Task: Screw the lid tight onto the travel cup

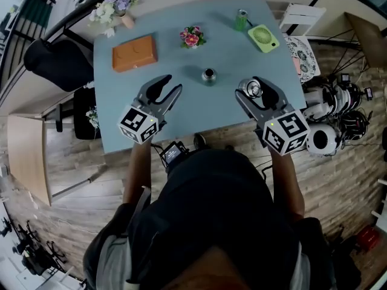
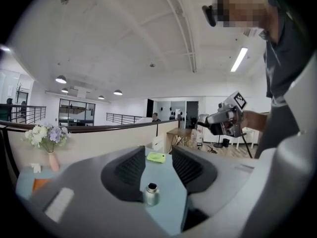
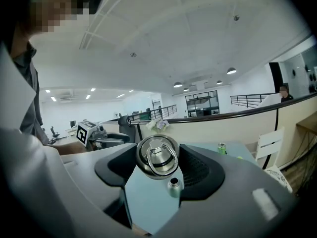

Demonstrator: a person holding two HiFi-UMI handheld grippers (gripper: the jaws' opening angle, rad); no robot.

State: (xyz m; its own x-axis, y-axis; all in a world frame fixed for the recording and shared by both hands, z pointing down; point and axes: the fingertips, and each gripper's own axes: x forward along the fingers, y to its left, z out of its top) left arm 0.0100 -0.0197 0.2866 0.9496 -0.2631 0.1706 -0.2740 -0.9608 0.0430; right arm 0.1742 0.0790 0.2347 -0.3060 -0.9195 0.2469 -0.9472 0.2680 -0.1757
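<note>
Right gripper (image 3: 158, 156) clamps lid (image 3: 157, 154); left gripper (image 2: 158, 158) slightly apart, empty; travel cup (image 2: 151, 194) untouched.

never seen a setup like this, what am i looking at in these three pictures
No robot here: a person holds a hand-held gripper in each hand. The head view comes from a camera on the person's head, looking down; the other two come from cameras riding on each of them. On the blue table are the open travel cup, an orange box, pink flowers, a green can and a green fan. The right hand-held gripper clamps the metal lid; the left hand-held gripper has its jaws apart, empty.
</note>
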